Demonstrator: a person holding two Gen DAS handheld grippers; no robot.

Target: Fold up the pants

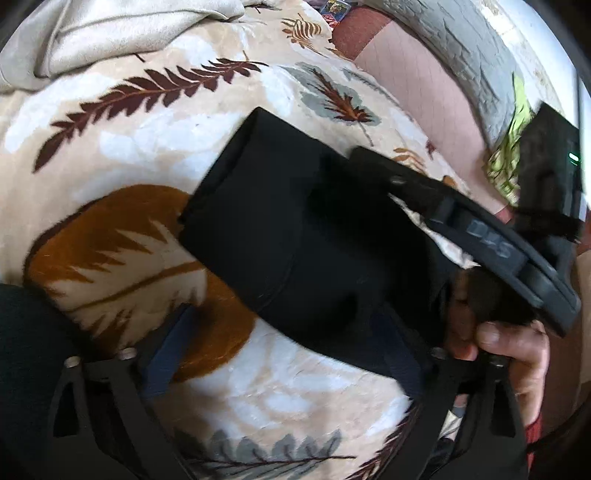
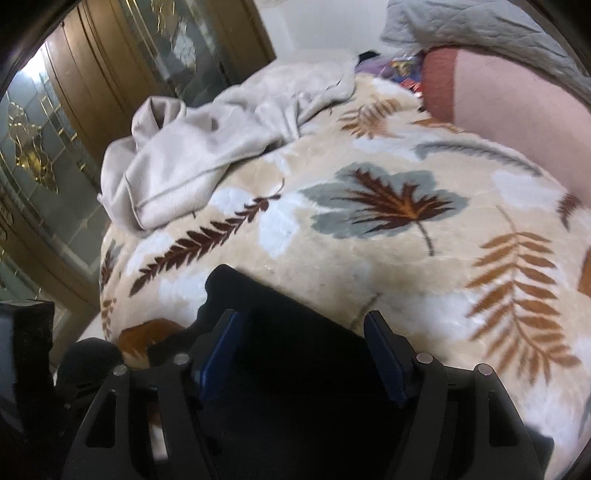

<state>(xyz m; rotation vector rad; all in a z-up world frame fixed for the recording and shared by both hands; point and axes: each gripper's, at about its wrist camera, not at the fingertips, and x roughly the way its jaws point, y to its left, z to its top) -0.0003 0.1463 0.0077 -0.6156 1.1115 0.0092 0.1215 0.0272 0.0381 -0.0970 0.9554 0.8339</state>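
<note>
step: last fold | pants (image 1: pixel 295 236) were a compact bundle on blanket (image 1: pixel 147 122) | left gripper (image 1: pixel 284 354) wide | right gripper (image 2: pixel 301 354) wide, straddling it | next: press flat

Your left wrist view looks down, close over the leaf-print blanket (image 1: pixel 129 155). Your right wrist view sits low, facing across the same blanket (image 2: pixel 369 266) toward the wooden doors (image 2: pixel 110 74). Both share the beige garment (image 1: pixel 110 33).

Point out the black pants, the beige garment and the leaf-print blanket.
pants (image 1: pixel 295 236), left wrist view, middle of the folded bundle.
beige garment (image 2: pixel 207 147), right wrist view, crumpled middle.
blanket (image 2: pixel 388 266), right wrist view, bare cream patch.
</note>
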